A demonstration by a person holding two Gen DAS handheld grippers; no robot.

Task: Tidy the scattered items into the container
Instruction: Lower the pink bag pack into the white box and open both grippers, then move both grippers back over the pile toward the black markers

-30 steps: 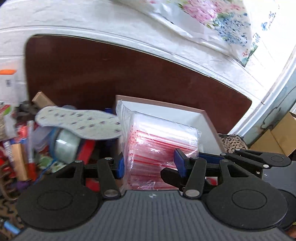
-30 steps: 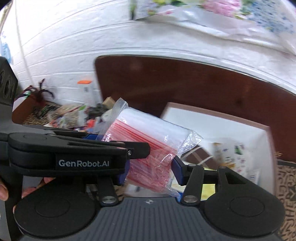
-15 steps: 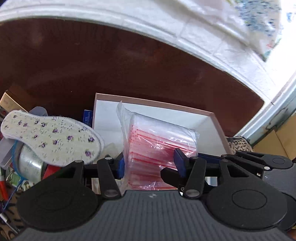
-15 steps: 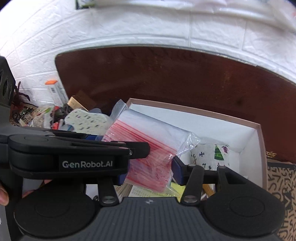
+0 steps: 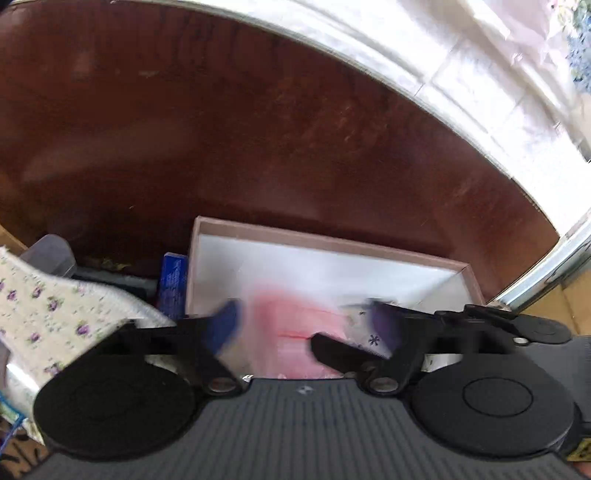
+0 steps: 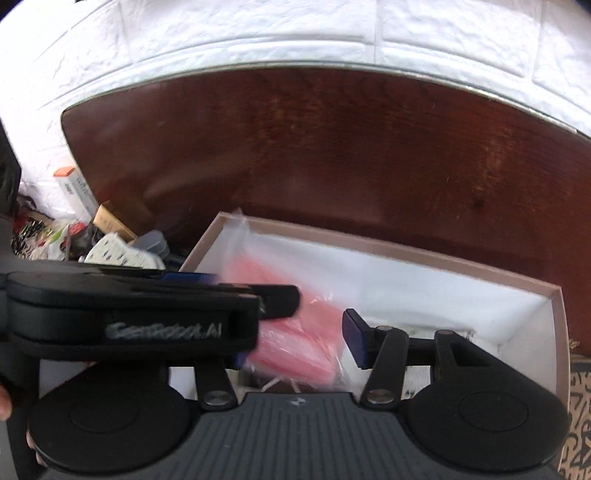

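A clear pack of red-striped zip bags [image 5: 291, 332] [image 6: 291, 332] drops, blurred, into the white-lined cardboard box [image 5: 332, 240] [image 6: 554, 325]. My left gripper [image 5: 306, 328] hangs over the box with its blue pads spread wide and nothing between them pressed. It also shows in the right wrist view [image 6: 147, 314]. My right gripper [image 6: 295, 339] is over the box too, its pads apart, the pack loose between them.
A floral insole [image 5: 55, 314] lies on a clutter pile left of the box, with a blue carton [image 5: 171, 280] and a grey lid [image 5: 48, 254]. Brown tabletop [image 6: 332, 147] and a white brick wall [image 6: 258, 33] lie behind. A cardboard box [image 5: 576, 299] stands right.
Both grippers have opened and let go of the pack of zip bags, which is falling into the box. Both moved forward and lower over the box.
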